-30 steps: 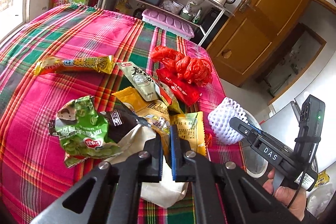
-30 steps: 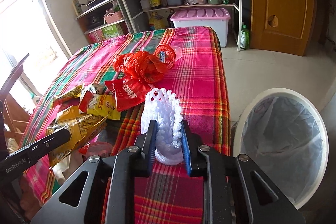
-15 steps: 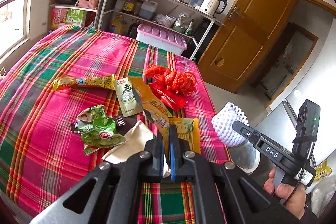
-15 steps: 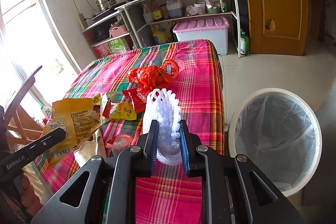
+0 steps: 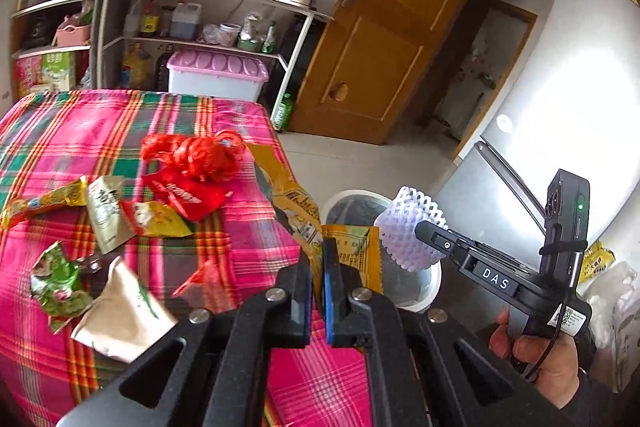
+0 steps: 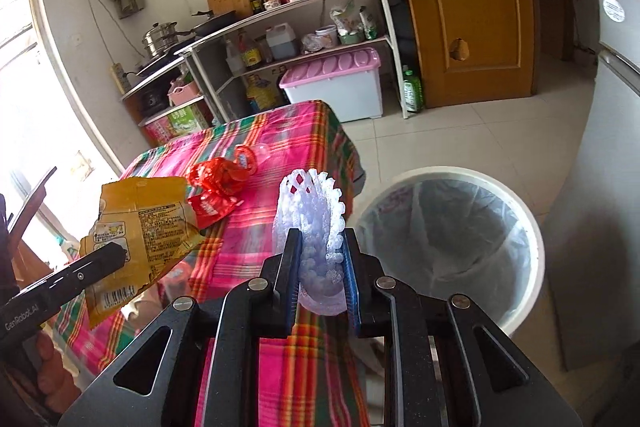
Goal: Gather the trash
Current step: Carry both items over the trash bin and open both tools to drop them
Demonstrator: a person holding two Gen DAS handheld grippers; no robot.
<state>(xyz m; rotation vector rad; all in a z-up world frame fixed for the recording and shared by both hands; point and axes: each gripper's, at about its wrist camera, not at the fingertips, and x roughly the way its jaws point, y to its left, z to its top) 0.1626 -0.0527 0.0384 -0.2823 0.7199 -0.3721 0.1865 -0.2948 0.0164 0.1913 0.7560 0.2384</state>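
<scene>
My left gripper (image 5: 317,247) is shut on a yellow snack wrapper (image 5: 292,199), held up in the air over the table's right edge; the same yellow wrapper (image 6: 144,219) shows at the left of the right wrist view. My right gripper (image 6: 320,247) is shut on a white foam fruit net (image 6: 312,211), lifted beside the table. That foam net (image 5: 412,231) hangs just above the rim of the white trash bin (image 5: 432,283). The bin (image 6: 520,219), lined with a clear bag, stands on the floor to the right of the table.
On the plaid tablecloth (image 5: 48,131) lie a red plastic bag (image 5: 196,155), a red packet (image 5: 188,195), a green wrapper (image 5: 56,287), a beige pouch (image 5: 120,311) and other wrappers. Behind stand a metal shelf (image 6: 304,23), a pink-lidded box (image 6: 336,83), a wooden door (image 6: 472,7) and a fridge (image 6: 612,107).
Both grippers rose and swung right towards the bin. The yellow wrapper came off the pile and now hangs in the air. The foam net left the tabletop and now sits over the bin's rim.
</scene>
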